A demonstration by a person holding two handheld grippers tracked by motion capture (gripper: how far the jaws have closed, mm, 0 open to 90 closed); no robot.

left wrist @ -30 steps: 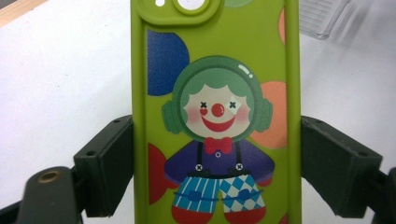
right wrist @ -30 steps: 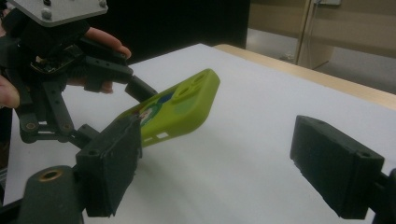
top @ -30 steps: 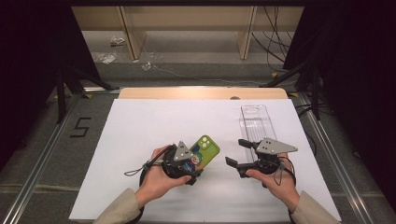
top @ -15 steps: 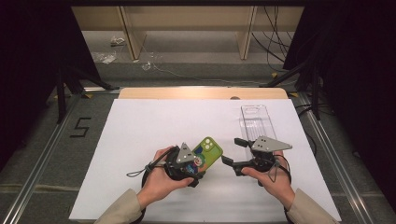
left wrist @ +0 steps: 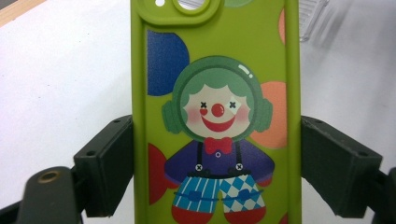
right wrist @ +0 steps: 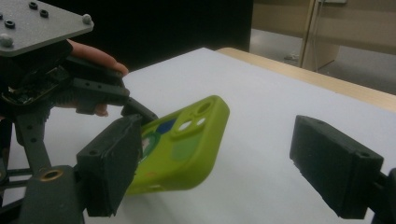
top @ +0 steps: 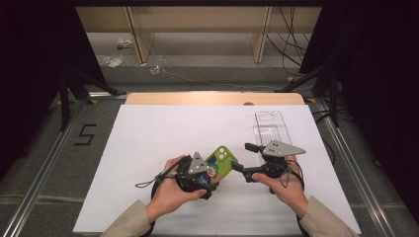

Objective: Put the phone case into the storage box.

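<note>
Hands sit low at the near edge of the white table (top: 148,133), wrists angled inward so both tools face each other. My left gripper (top: 212,174) clamps the green phone case (top: 221,163) by its long sides, clown print up, tilted off the surface just left of centre. My right gripper (top: 242,157) points left at the case's far end, jaws spread wide, nothing between them. A clear tray (top: 271,129) lies farther right.

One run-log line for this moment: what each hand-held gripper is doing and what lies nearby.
left hand-held gripper: shut on green clown phone case | right hand-held gripper: open, near case, not gripping | clear plastic box: on white table sheet
</note>
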